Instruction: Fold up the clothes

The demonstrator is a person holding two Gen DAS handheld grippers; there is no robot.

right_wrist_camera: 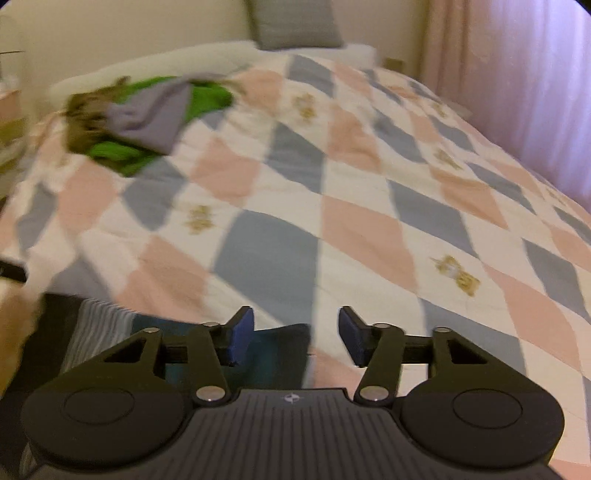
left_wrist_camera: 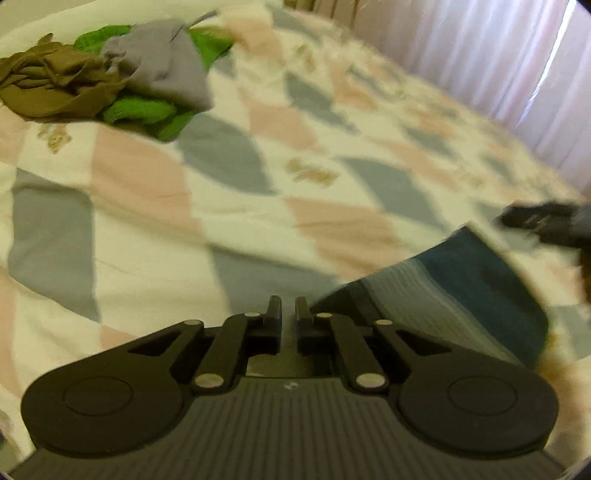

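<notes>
A folded dark teal garment with a pale striped band (left_wrist_camera: 461,291) lies on the quilt at the near right of the left wrist view; it also shows under my right gripper (right_wrist_camera: 266,354). My left gripper (left_wrist_camera: 288,310) has its jaws nearly together, with nothing seen between them, just left of the garment's edge. My right gripper (right_wrist_camera: 295,332) is open and empty above the garment's right corner; it appears in the left wrist view as a dark blurred shape (left_wrist_camera: 543,221). A heap of olive, grey and green clothes (left_wrist_camera: 110,81) lies at the far left of the bed (right_wrist_camera: 140,118).
The bed is covered by a quilt of pink, grey and white diamonds (right_wrist_camera: 332,192). A grey pillow (right_wrist_camera: 295,26) leans on the wall at the head. Pale pink curtains (right_wrist_camera: 517,92) hang along the right side (left_wrist_camera: 498,55). Both views are motion-blurred.
</notes>
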